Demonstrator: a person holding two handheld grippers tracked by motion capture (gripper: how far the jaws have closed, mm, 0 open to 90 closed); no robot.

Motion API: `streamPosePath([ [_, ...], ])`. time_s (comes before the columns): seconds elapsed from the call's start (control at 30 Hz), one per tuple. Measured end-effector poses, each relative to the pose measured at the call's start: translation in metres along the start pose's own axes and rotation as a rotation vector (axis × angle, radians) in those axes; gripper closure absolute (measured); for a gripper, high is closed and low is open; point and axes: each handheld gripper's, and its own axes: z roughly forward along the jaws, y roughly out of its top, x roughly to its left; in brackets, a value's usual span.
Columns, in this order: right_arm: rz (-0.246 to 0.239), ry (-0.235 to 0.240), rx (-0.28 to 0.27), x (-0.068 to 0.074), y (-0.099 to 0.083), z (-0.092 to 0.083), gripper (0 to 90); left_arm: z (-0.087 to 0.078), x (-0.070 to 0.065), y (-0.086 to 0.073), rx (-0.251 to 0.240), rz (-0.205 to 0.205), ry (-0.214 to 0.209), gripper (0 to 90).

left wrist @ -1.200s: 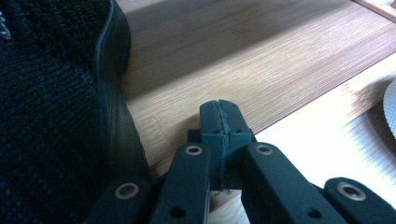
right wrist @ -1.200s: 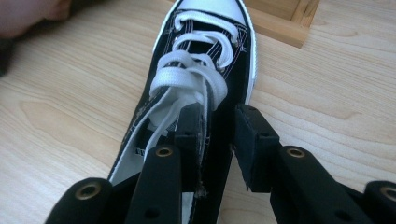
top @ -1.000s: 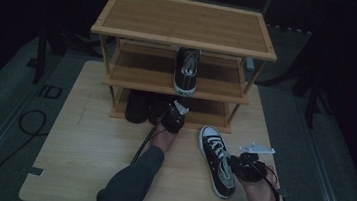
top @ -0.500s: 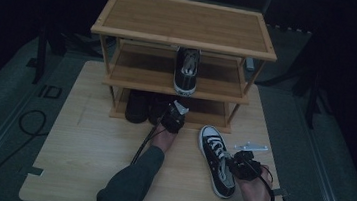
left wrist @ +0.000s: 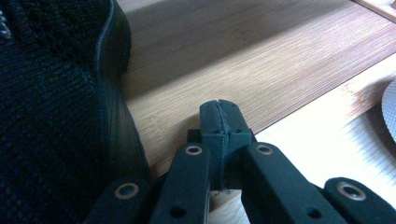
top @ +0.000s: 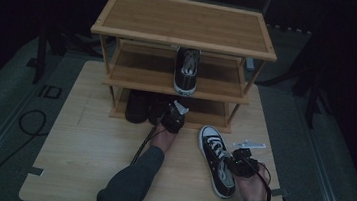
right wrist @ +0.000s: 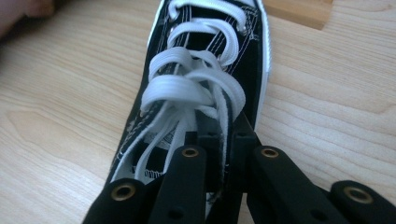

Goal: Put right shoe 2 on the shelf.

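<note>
Right hand-held gripper (right wrist: pixel 224 140) has just been closing, and in the right gripper view its jaws now pinch the tongue and white laces at the throat of the black canvas sneaker (top: pixel 216 157). In the high view that sneaker lies flat on the desk (top: pixel 83 171) at the lower right of centre, toe pointing up-frame toward the shoe rack (top: pixel 184 23), with our right hand (top: pixel 250 186) just beside its heel.

We judge the sneaker light but floppy: the canvas upper is soft, the rubber sole gives the only stiffness, and the laces can slide. Held by tongue and laces alone, the toe would likely sag and swing, so the firmer hold is where tongue meets the eyelet rows, or on the collar at the heel.

Our left hand-held gripper (top: pixel 174 117) sits at centre frame against the rack's bottom level, jaws pressed together on nothing; in the left gripper view its tips rest on the bamboo board next to a dark knit shoe (left wrist: pixel 56 107).

Around it: a matching sneaker (top: pixel 187 71) stands on the middle shelf (top: pixel 134 70), toe toward us, with bare shelf on either side. Two dark shoes (top: pixel 138 106) occupy the left of the bottom level. The rack's upright posts and the left forearm (top: pixel 133 181), which crosses the desk toward the rack, stand nearest the way from sneaker to shelf.
</note>
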Motion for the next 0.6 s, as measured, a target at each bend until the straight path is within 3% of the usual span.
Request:
streamPosePath([
  [0.13,0.043,0.031,-0.020,-0.005,-0.002,-0.003,87.9,0.000,0.000,0.000,0.000,-0.002,-0.002,90.0],
  [0.6,0.076,0.077,-0.067,-0.016,0.003,-0.022,88.0,0.000,0.000,0.000,0.000,-0.002,-0.002,90.0],
])
